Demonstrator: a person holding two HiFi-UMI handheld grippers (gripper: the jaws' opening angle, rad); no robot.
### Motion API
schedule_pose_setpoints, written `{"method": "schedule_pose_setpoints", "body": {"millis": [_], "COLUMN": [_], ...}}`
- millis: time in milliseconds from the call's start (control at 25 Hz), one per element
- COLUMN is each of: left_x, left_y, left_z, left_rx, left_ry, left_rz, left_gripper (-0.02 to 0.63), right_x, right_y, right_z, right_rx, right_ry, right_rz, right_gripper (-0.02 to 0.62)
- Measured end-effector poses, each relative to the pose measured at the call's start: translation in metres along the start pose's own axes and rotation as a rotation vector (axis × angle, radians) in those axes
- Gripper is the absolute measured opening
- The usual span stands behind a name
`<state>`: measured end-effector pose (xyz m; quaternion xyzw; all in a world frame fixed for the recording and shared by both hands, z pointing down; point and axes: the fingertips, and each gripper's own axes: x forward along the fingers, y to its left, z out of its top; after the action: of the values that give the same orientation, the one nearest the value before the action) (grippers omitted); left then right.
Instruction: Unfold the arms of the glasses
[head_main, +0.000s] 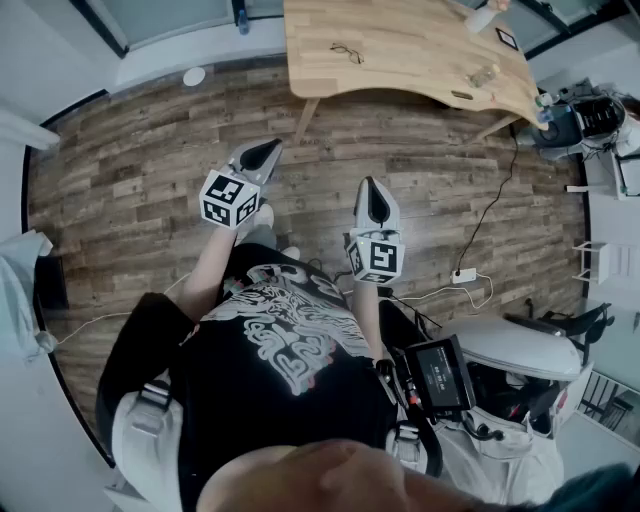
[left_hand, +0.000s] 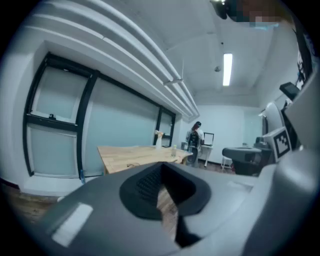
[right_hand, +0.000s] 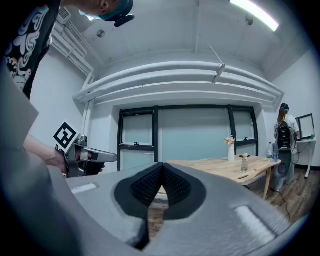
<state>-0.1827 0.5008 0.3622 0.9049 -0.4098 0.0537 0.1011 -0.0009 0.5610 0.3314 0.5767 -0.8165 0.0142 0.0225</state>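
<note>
The glasses (head_main: 347, 52), thin and dark-framed, lie on the light wooden table (head_main: 420, 60) at the far side of the room; whether their arms are folded is too small to tell. Both grippers hang in the air over the wood floor, well short of the table. My left gripper (head_main: 262, 152) points toward the table, its jaws shut with nothing between them (left_hand: 161, 185). My right gripper (head_main: 371, 192) is held beside it, also shut and empty (right_hand: 161, 186). In the left gripper view the glasses (left_hand: 132, 165) show as a small dark shape on the table (left_hand: 125, 154).
On the table stand a bottle (head_main: 483, 17), a jar (head_main: 483, 74) and a marker tag (head_main: 507, 38). A power strip (head_main: 463, 275) with cables lies on the floor at right. Equipment (head_main: 520, 370) crowds the lower right. A person (left_hand: 194, 137) stands beyond the table.
</note>
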Motion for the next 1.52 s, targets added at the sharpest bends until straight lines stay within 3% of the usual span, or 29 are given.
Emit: {"method": "schedule_pose_setpoints", "body": {"millis": [440,640,760,880,1160,1520], "left_x": [-0.01,0.006,0.02,0.035,0.096,0.212], "left_y": [0.006,-0.001,0.0,0.007,0.059,0.159], "left_z": [0.008,0.01,0.01,0.01,0.007,0.035], "left_rx": [0.023,0.068,0.118,0.112,0.081,0.087], "left_ry": [-0.066,-0.053,-0.052,-0.061,-0.028,-0.002], "left_rz": [0.103,0.042,0.042,0.037,0.063,0.055], "left_gripper": [-0.011,-0.011,-0.011,-0.011,-0.011,-0.011], "right_x": [-0.018,-0.01,0.0,0.014,0.084,0.225], "right_y": [-0.011,-0.018,-0.021,-0.026,-0.054,-0.114], "right_z": [-0.01,-0.01,-0.014,-0.023,-0.034,-0.045], "right_rx": [0.015,0.023,0.034,0.034,0.016,0.035], "right_ry": [0.01,0.012,0.017,0.034,0.071,0.135], "right_rz": [-0.011,0.015,0.039,0.04,0.03,0.0], "right_gripper": [-0.003,-0.002,-0.002,-0.002,-0.002,-0.002]}}
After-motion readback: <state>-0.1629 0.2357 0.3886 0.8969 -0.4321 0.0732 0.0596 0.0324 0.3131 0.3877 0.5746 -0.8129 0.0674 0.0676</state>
